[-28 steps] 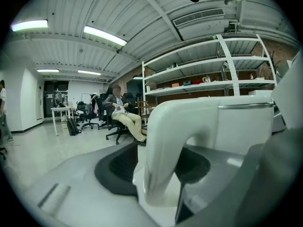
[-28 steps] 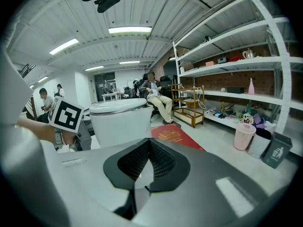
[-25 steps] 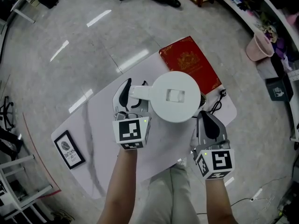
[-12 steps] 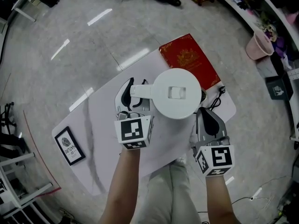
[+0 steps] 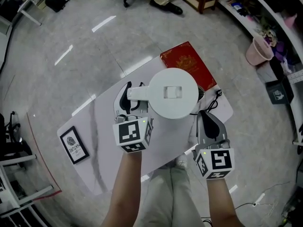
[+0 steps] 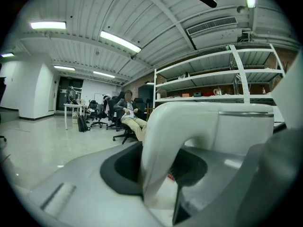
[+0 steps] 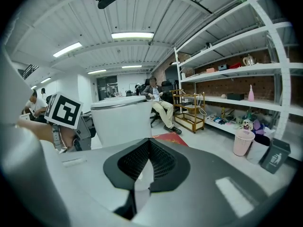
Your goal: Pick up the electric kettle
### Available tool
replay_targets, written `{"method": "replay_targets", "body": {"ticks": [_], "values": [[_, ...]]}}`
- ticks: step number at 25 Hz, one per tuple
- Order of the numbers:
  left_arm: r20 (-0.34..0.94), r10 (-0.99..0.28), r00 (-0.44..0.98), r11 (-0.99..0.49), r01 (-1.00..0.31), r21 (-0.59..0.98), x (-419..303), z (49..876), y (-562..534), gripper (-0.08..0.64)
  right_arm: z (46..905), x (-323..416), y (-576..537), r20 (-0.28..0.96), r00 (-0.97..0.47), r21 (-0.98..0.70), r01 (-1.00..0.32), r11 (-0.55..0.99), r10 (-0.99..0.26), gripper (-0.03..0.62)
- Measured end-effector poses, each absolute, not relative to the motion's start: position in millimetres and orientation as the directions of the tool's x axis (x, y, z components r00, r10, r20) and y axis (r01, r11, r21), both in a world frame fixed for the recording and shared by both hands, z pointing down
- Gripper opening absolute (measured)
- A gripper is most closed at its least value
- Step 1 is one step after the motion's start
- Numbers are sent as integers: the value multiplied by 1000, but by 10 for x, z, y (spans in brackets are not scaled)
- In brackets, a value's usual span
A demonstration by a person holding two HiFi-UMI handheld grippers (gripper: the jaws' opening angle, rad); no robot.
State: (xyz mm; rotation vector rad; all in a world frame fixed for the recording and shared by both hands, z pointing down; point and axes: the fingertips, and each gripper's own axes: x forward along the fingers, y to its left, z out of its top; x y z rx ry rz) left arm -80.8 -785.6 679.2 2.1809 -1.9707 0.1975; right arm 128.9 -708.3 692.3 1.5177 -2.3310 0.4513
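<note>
Pale floor and a white table (image 5: 94,141) lie below. Left gripper (image 5: 131,99) clamps the handle (image 6: 165,141) of the electric kettle (image 5: 173,93), which fills its jaws; best to squeeze firmly and lift level. White, round and flat-lidded, the kettle's body hangs just right of those jaws. Right gripper (image 5: 207,121) sits beside it, jaws pressed together on nothing.

Glossy grey floor (image 5: 71,27), white shelving (image 7: 232,69), ceiling strip lights (image 7: 132,35).

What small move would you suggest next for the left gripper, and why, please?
Probably lift straight up, keeping the electric kettle level: the left gripper is clamped on its white handle, while the right gripper sits shut and empty beside it.
</note>
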Motion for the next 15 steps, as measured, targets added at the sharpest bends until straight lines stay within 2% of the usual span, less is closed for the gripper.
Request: {"method": "replay_targets", "body": {"ticks": [10,15], "values": [[219,-974,49,-43,-998,35,-873,5984,-7531,140,6252,1226,-6934,389,-433,-75,-894,441,-813,23],[227,-973,30,-40,-998,-40,-874,5589,-7359,140,5917,1197,-6810,413,-457,-59,-876,478,-788,23]]}}
